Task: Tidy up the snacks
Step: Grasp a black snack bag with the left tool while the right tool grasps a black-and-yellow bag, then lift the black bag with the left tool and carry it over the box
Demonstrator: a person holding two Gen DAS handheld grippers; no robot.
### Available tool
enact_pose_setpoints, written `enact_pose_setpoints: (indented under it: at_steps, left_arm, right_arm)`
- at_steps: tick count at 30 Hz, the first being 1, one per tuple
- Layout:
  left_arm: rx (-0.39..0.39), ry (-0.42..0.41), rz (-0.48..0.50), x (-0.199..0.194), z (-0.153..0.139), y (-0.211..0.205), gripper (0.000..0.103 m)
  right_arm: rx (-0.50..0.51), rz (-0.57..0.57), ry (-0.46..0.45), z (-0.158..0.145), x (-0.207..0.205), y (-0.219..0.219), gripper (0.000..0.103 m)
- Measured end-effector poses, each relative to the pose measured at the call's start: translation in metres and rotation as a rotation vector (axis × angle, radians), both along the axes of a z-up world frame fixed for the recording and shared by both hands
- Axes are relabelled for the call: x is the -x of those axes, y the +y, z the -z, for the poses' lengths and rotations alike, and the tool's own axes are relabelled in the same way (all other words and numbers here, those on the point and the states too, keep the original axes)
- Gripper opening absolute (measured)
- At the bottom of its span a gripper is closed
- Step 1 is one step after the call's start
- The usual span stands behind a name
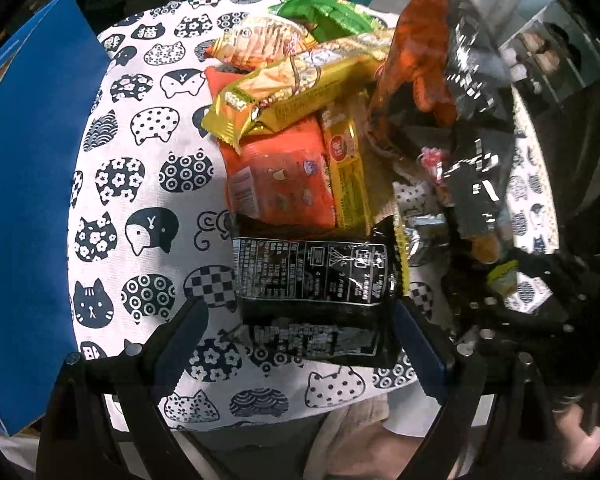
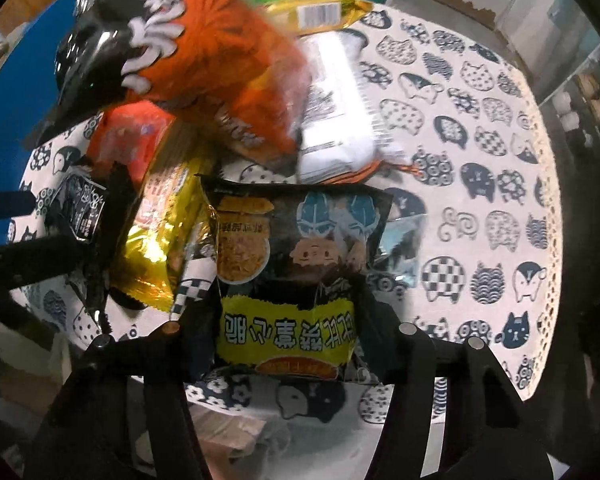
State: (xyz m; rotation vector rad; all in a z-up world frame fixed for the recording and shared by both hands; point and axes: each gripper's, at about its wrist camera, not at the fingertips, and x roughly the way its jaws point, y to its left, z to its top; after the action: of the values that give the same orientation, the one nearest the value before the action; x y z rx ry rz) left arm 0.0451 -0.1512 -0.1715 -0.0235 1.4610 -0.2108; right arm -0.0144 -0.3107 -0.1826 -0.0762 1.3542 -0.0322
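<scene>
A pile of snack packets lies on a round table with a cat-print cloth (image 1: 140, 168). In the left wrist view my left gripper (image 1: 300, 332) is open, its fingers on either side of a black packet (image 1: 312, 280) with white print; the right finger touches it, the left stands apart. Behind it lie an orange packet (image 1: 276, 176) and yellow packets (image 1: 292, 84). In the right wrist view my right gripper (image 2: 286, 332) is shut on a black and yellow packet (image 2: 292, 272). A blurred orange and black bag (image 2: 188, 52) hangs in the air above the pile.
A blue box (image 1: 32, 184) stands at the table's left edge. A green packet (image 1: 324, 12) lies at the back of the pile, a white packet (image 2: 336, 120) at its right side. Bare cloth (image 2: 480, 160) spreads on the right half of the table.
</scene>
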Motion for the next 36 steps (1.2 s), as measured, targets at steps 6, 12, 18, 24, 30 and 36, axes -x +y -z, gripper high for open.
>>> enact_pose_setpoints:
  at_steps: [6,12,18,24,30,36]
  left_arm:
    - [-0.019,0.037,-0.018,-0.01,0.025,-0.012,0.096]
    - [0.029,0.056,-0.018,-0.014,0.04,-0.01,0.098]
    - [0.084,0.056,-0.007,-0.01,0.046,0.0,0.071]
    - [0.088,0.023,0.001,0.005,0.039,0.017,0.047]
    - [0.114,-0.009,0.015,0.013,0.029,0.026,0.038]
    - [0.167,-0.042,0.02,0.016,0.006,0.04,0.035]
  right_arm:
    - [-0.006,0.012,-0.014,0.006,0.005,-0.002,0.059]
    - [-0.022,0.01,-0.043,-0.021,-0.002,-0.006,0.059]
    - [-0.024,0.004,-0.076,-0.052,-0.002,0.0,0.059]
    - [-0.011,0.003,-0.105,-0.06,0.003,0.004,0.059]
    - [-0.008,0.006,-0.143,-0.071,0.009,0.004,0.059]
    - [-0.007,0.006,-0.194,-0.092,0.01,0.006,0.059]
